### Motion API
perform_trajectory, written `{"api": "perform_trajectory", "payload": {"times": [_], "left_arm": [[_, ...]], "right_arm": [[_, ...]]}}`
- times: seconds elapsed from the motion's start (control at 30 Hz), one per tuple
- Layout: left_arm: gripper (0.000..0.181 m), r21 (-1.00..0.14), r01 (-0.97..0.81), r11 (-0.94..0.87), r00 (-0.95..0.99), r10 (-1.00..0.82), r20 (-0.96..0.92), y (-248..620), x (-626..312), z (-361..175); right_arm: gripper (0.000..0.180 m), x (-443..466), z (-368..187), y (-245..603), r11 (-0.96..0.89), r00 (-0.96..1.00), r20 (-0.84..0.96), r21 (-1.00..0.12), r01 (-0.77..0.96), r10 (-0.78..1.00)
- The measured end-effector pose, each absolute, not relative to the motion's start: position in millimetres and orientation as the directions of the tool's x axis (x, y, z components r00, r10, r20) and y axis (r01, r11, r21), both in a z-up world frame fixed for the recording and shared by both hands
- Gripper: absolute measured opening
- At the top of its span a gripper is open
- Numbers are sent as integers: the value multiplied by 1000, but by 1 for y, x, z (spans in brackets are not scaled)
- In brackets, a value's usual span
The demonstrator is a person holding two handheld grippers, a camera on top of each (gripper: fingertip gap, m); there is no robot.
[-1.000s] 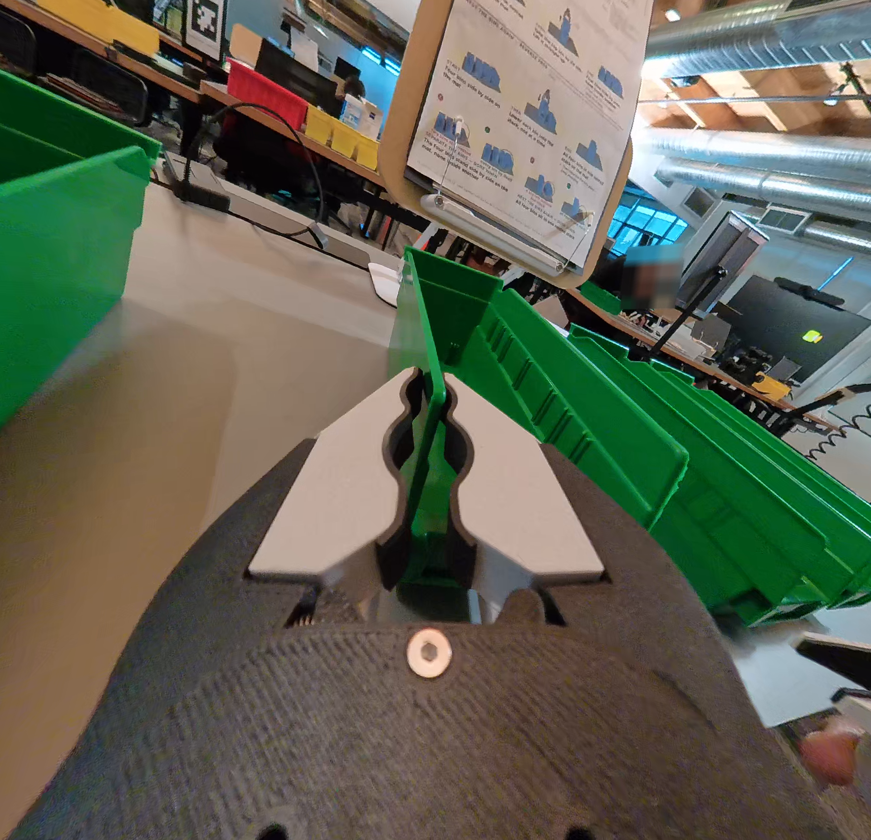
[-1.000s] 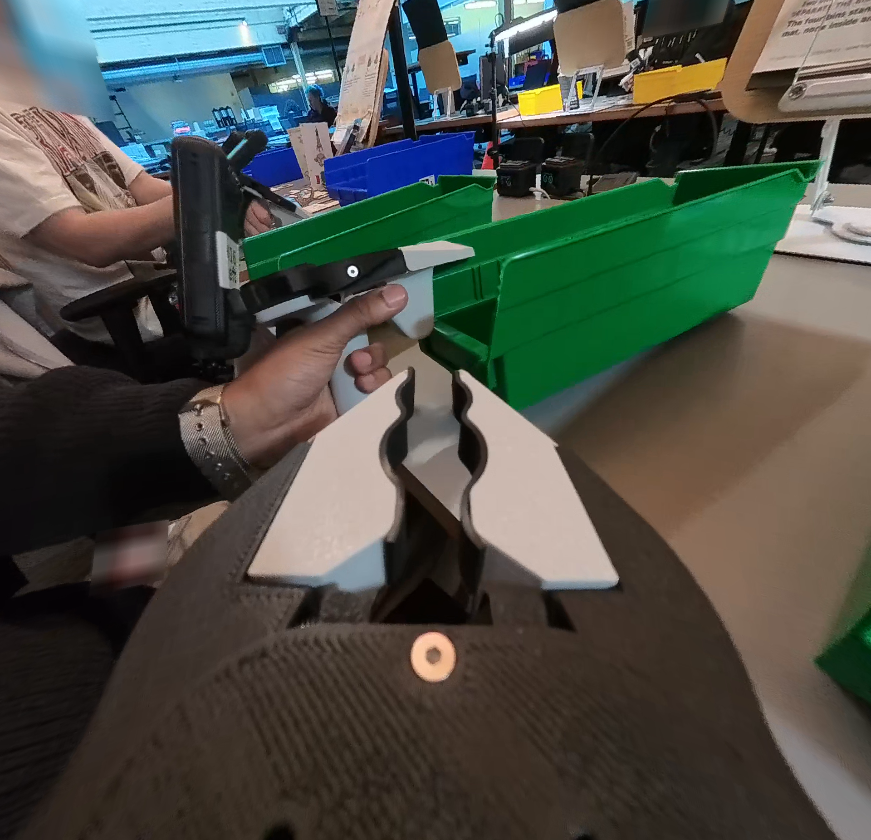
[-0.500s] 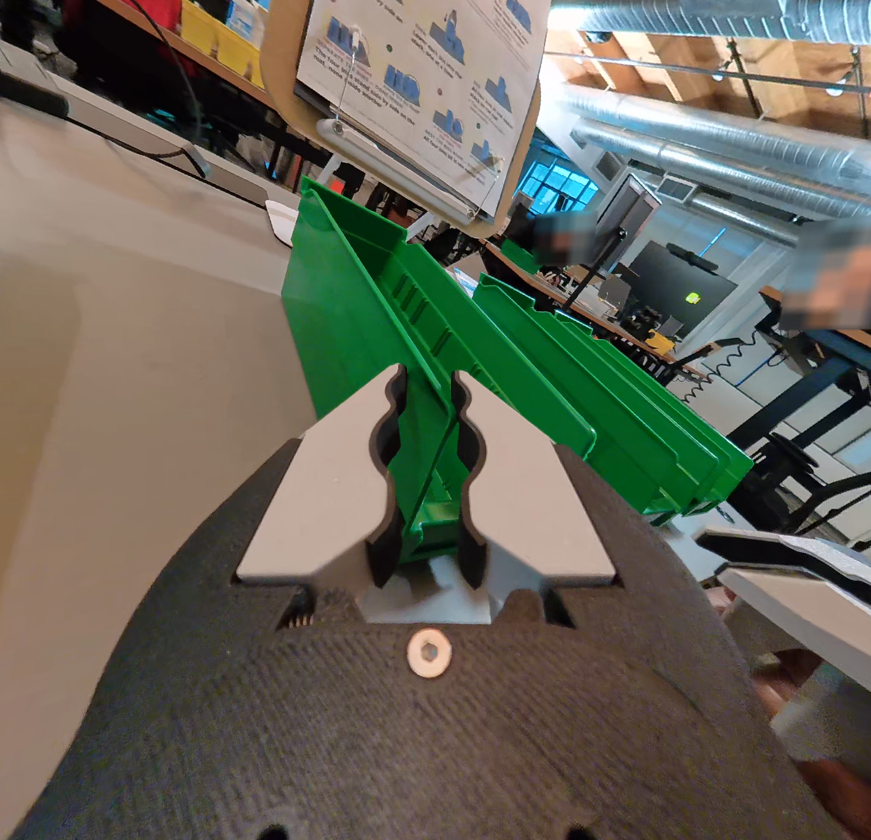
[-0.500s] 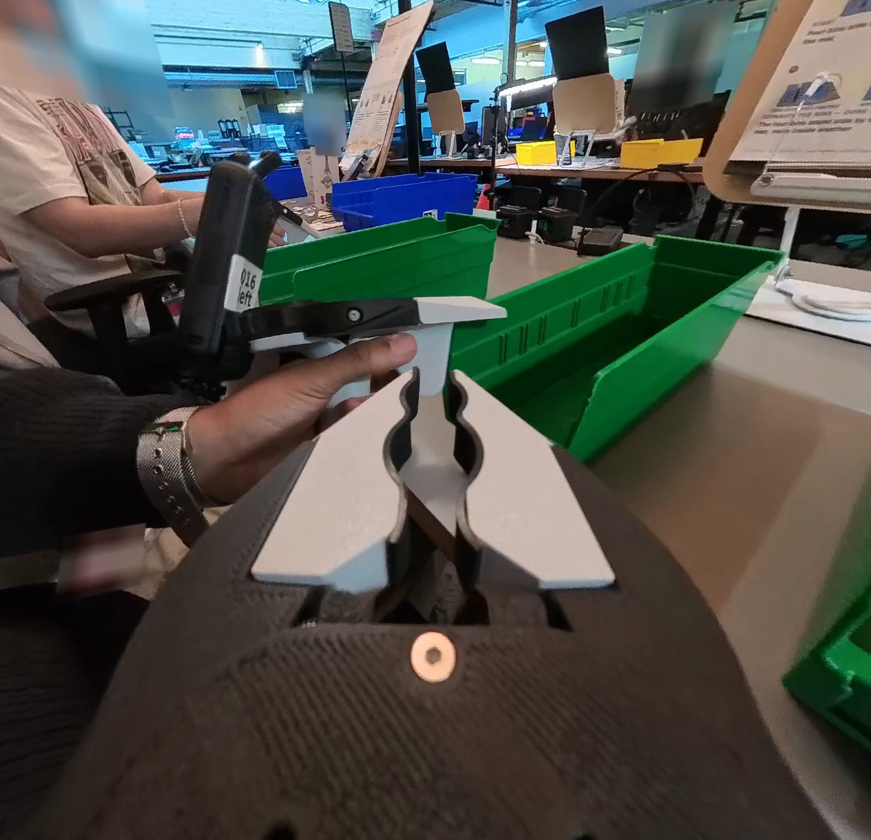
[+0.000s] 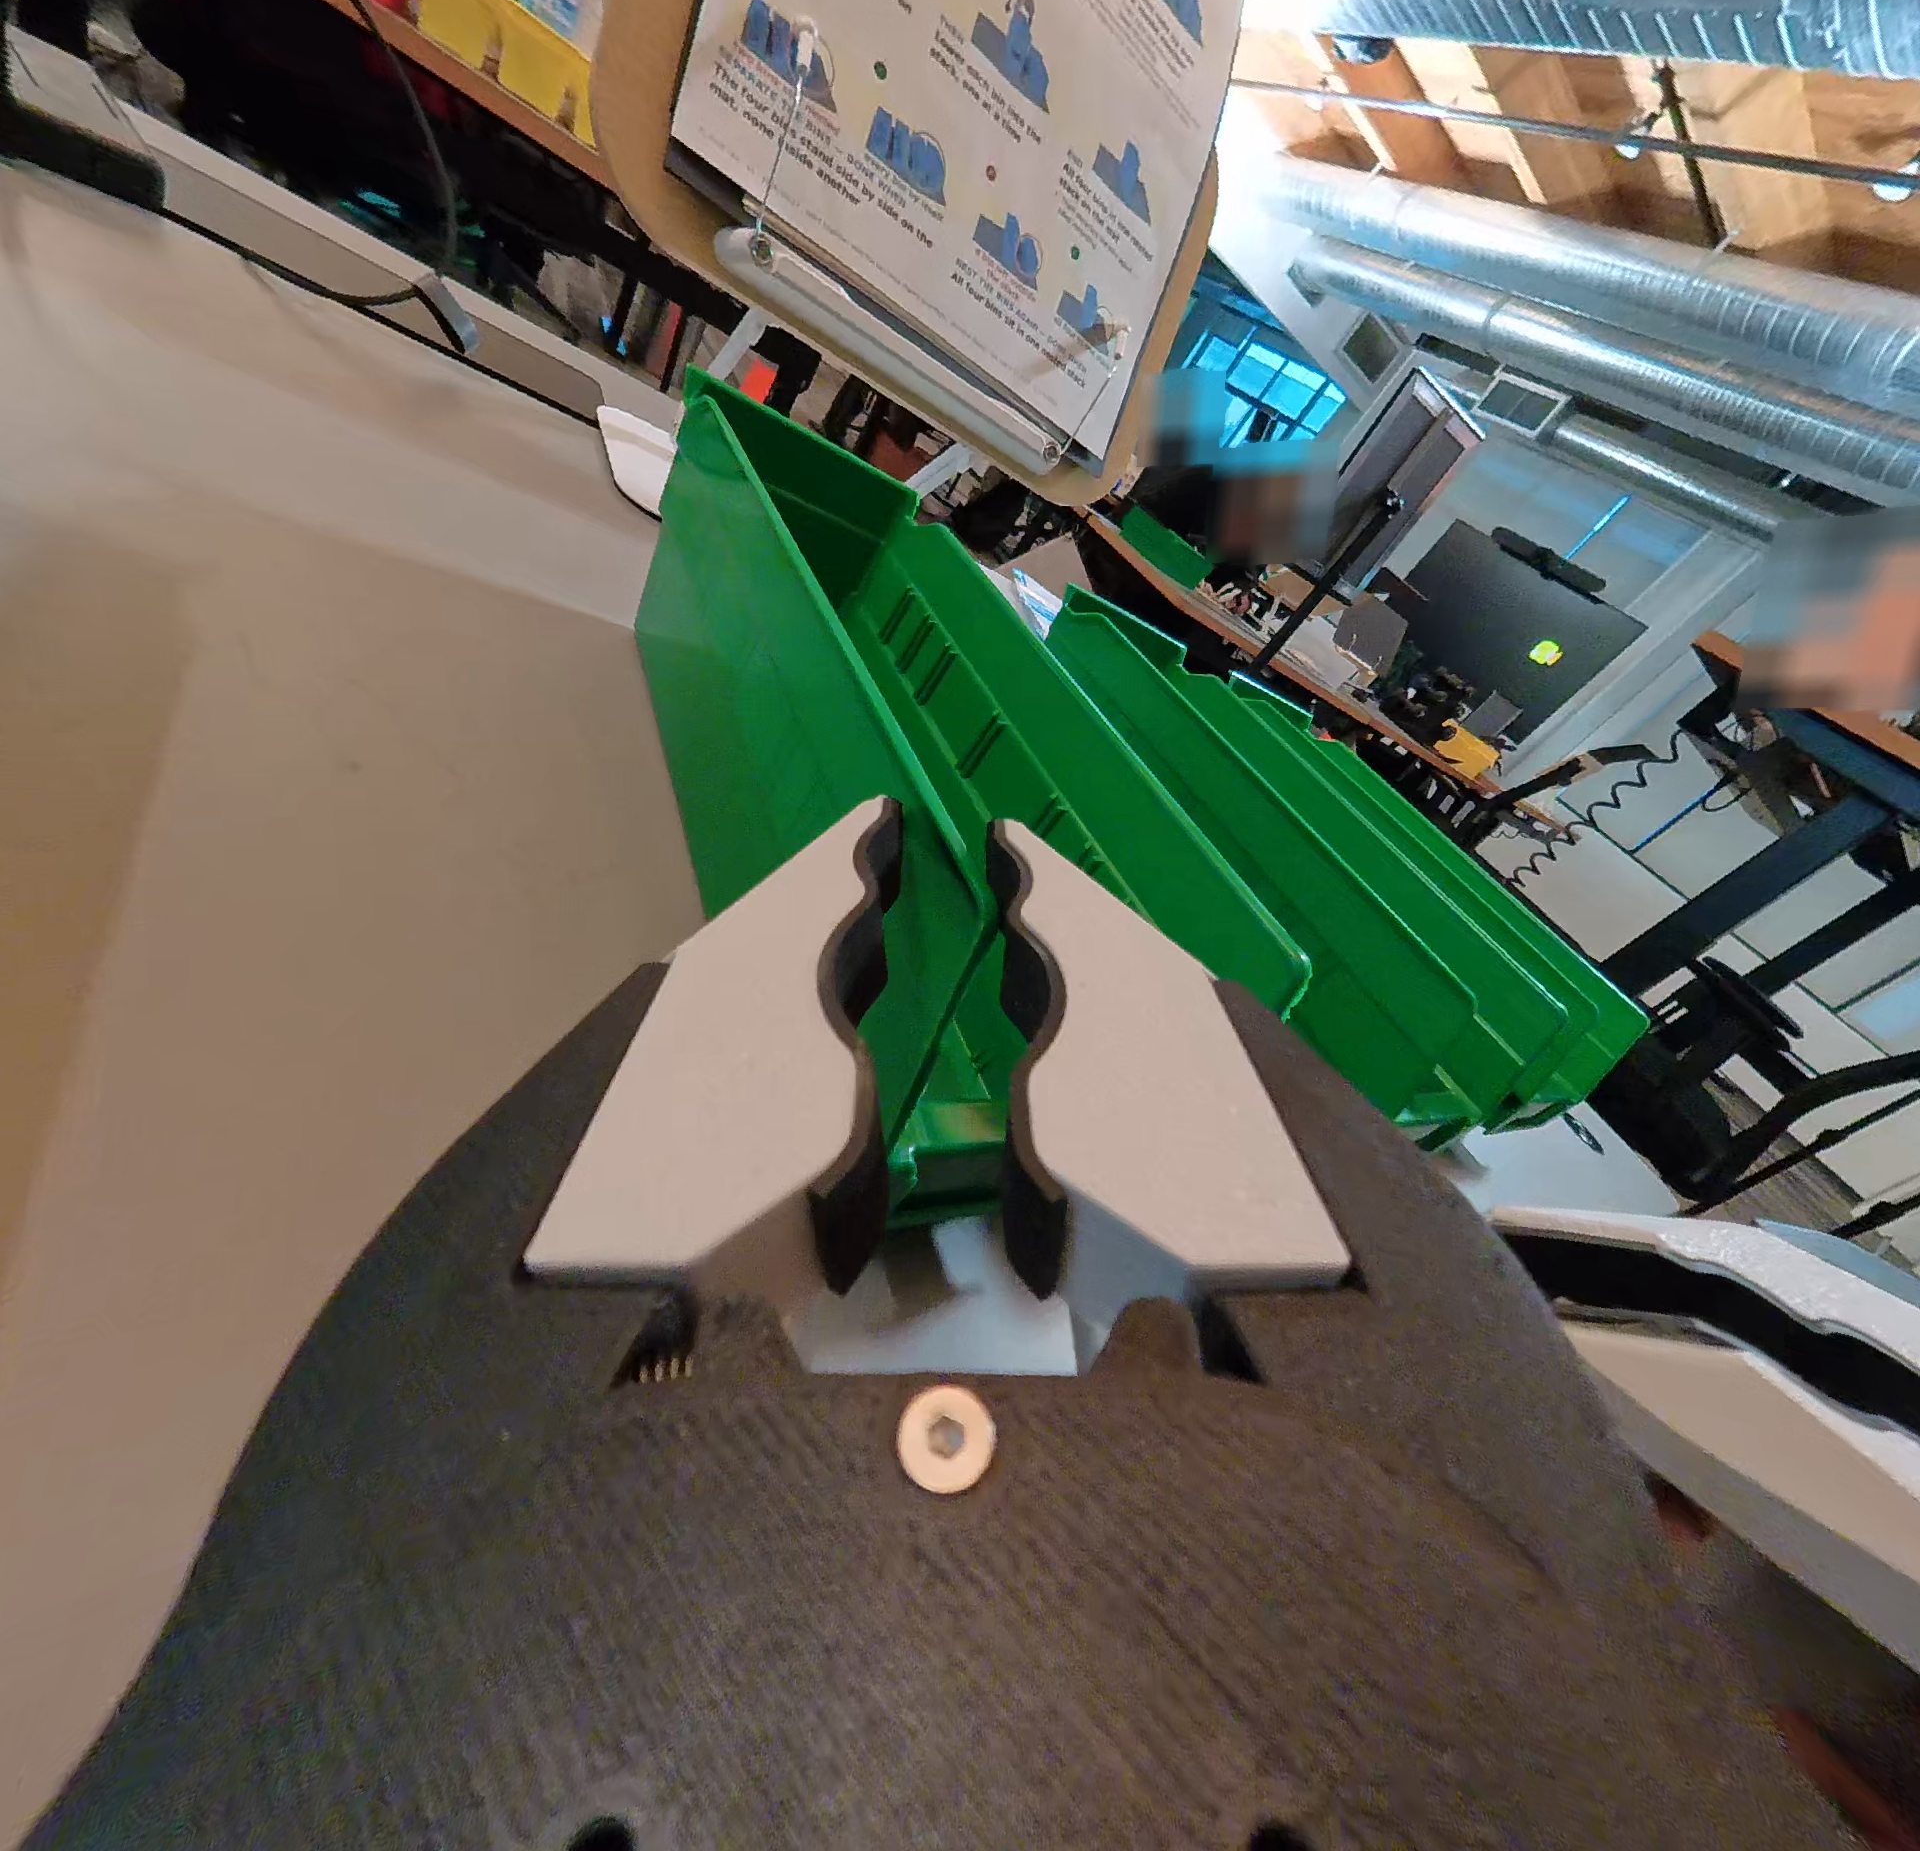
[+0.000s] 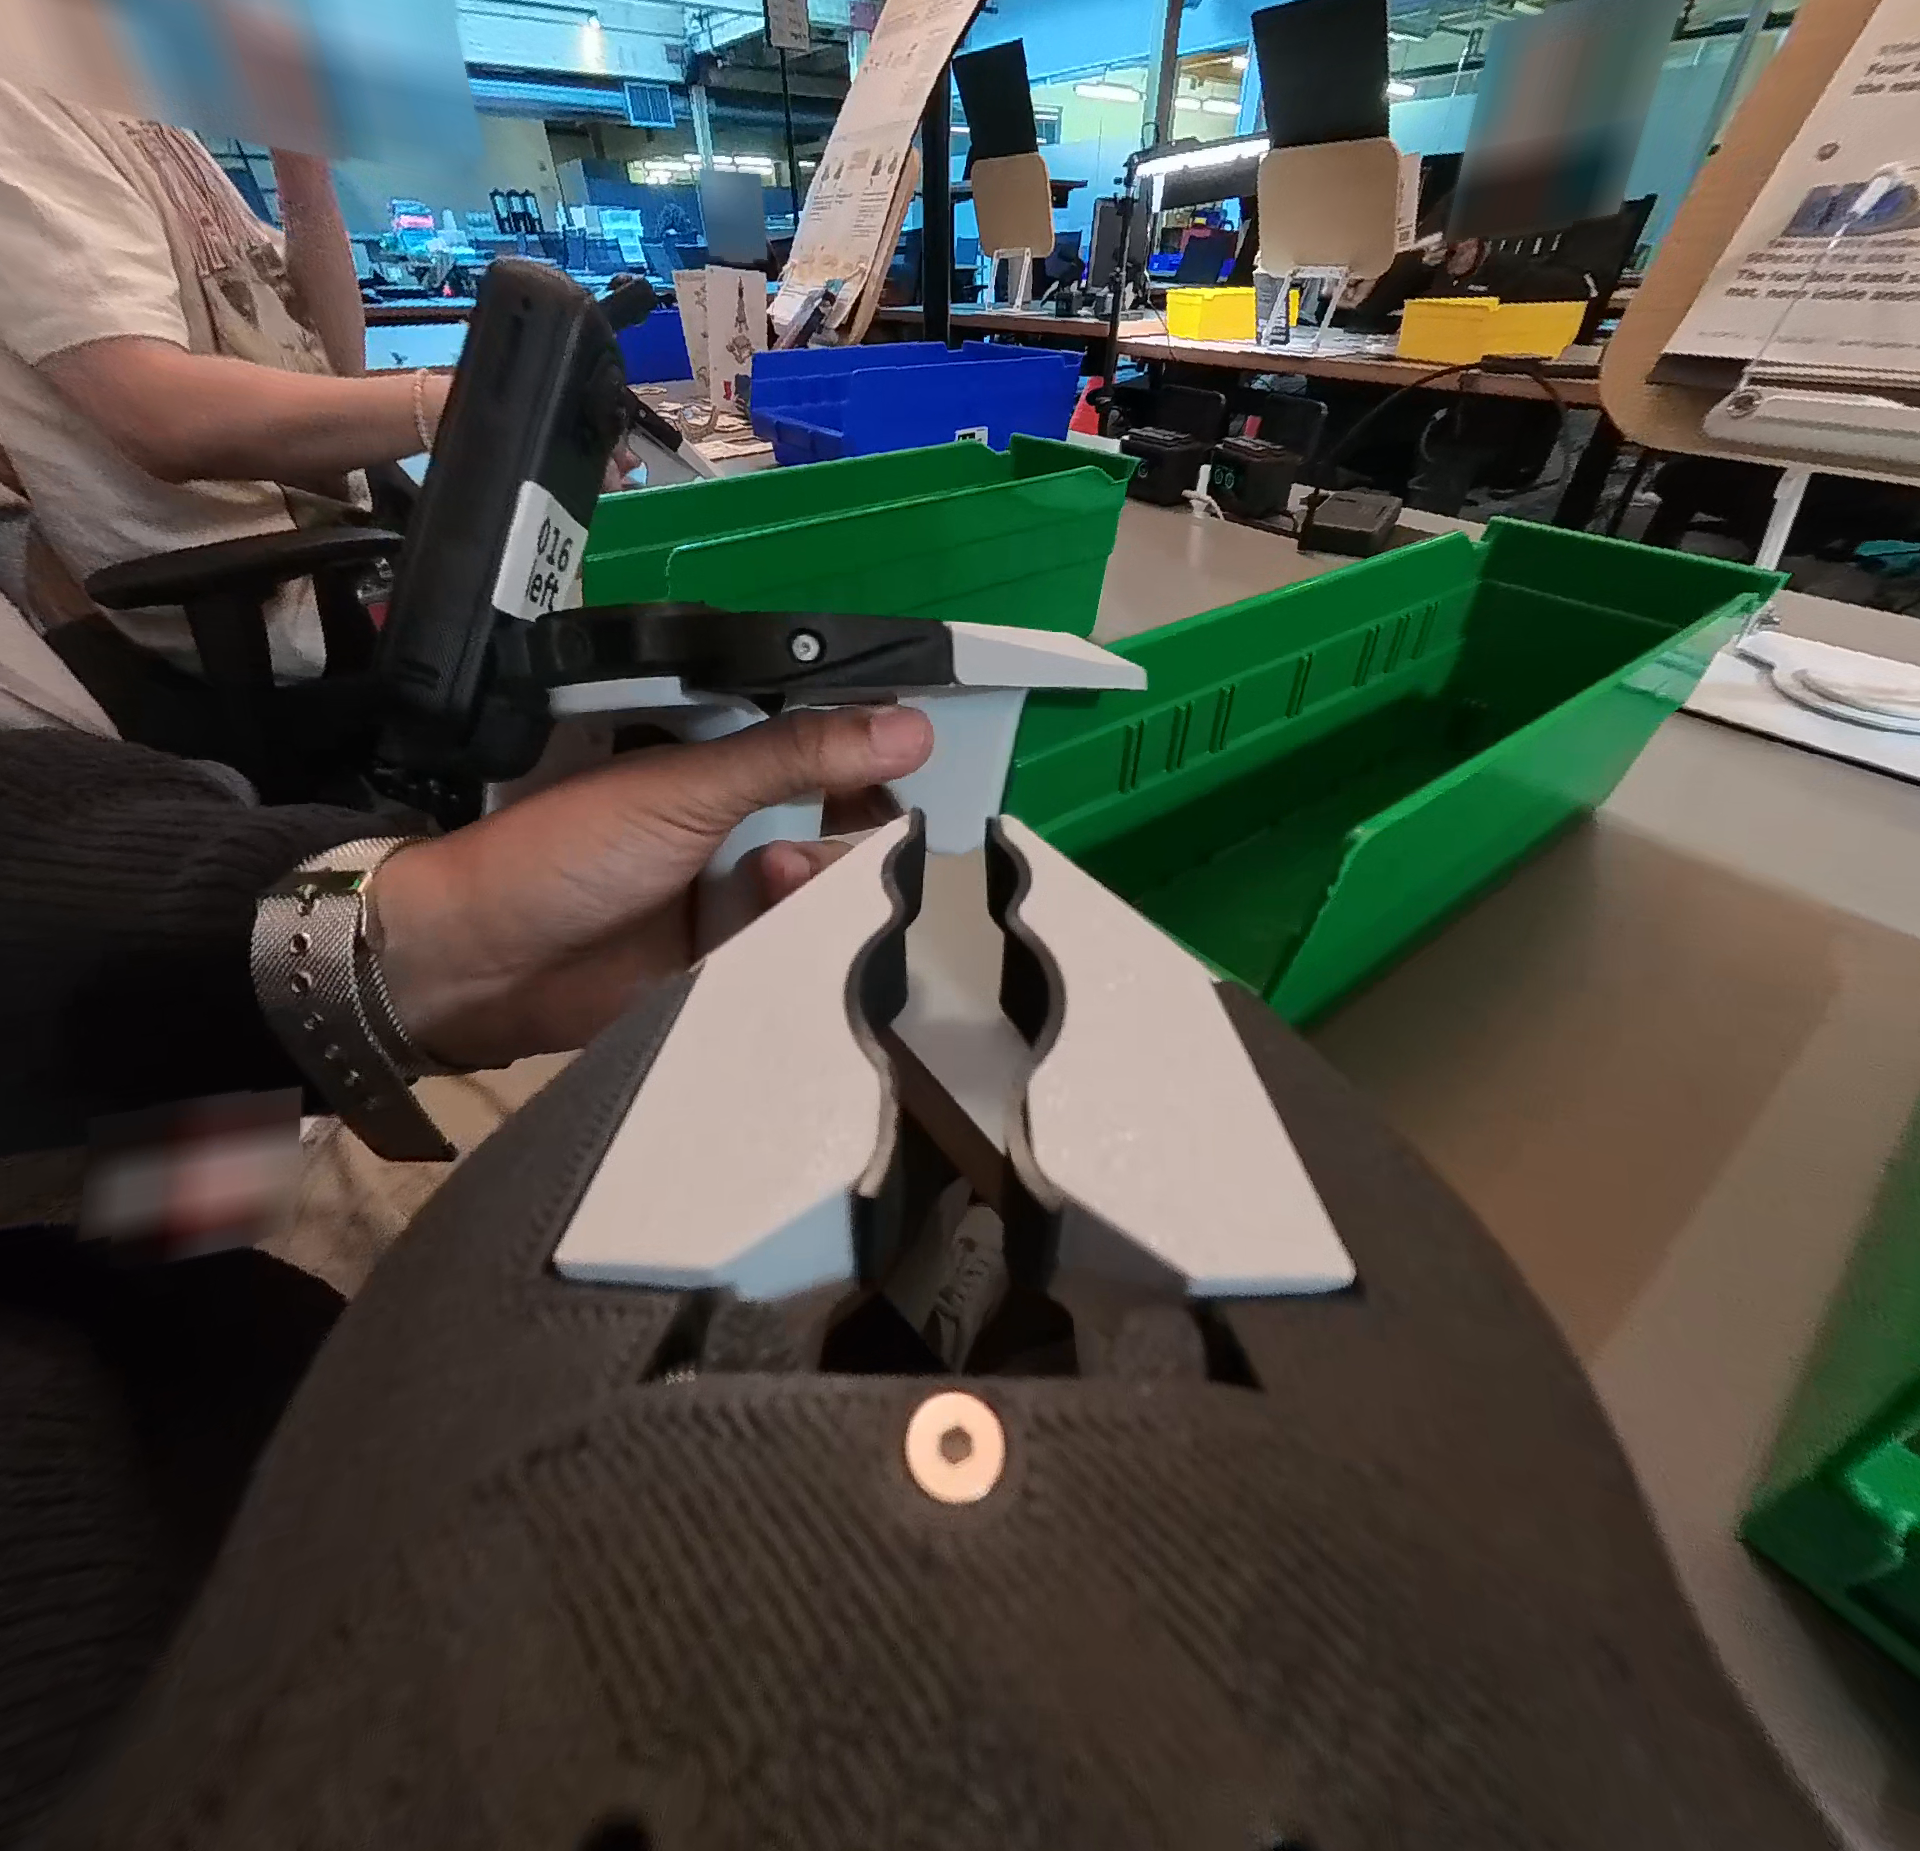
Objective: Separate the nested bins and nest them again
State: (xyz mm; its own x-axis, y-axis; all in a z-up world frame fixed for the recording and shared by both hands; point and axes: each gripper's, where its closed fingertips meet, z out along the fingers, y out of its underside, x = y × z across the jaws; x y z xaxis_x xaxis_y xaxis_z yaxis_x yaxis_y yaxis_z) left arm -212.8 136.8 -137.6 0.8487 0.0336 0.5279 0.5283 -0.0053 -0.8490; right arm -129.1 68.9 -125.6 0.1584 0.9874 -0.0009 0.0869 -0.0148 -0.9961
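Note:
A long green bin (image 5: 748, 721) stands on the grey table (image 5: 312, 762); it also shows in the right wrist view (image 6: 1403, 762). My left gripper (image 5: 940, 825) is open, with the bin's near side wall passing loosely between its fingers. The right wrist view shows it (image 6: 1081, 669) at the bin's near left corner, held by a hand. A stack of nested green bins (image 5: 1455, 918) stands just beyond the first bin (image 6: 883, 544). My right gripper (image 6: 953, 825) is open by a narrow gap and empty, in front of the bin.
Another green bin (image 6: 1849, 1521) sits at the near right. An instruction board on a stand (image 5: 935, 139) rises behind the bins. A seated person (image 6: 156, 347) is at the left, with blue bins (image 6: 904, 399) behind. A cable and black boxes (image 6: 1351, 518) lie at the table's back.
My left gripper has opened off the bin's wall that it was clamping. The bin has gone from tilted up to standing flat on the table. The right gripper stays empty.

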Motion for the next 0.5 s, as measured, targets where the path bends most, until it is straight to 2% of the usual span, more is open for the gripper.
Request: {"api": "perform_trajectory", "payload": {"times": [0.5], "left_arm": [[16, -804, 594, -16, 804, -12, 595, 139, -208, -138]], "right_arm": [[11, -133, -140, 64, -4, 132, 18, -987, 161, 991]]}}
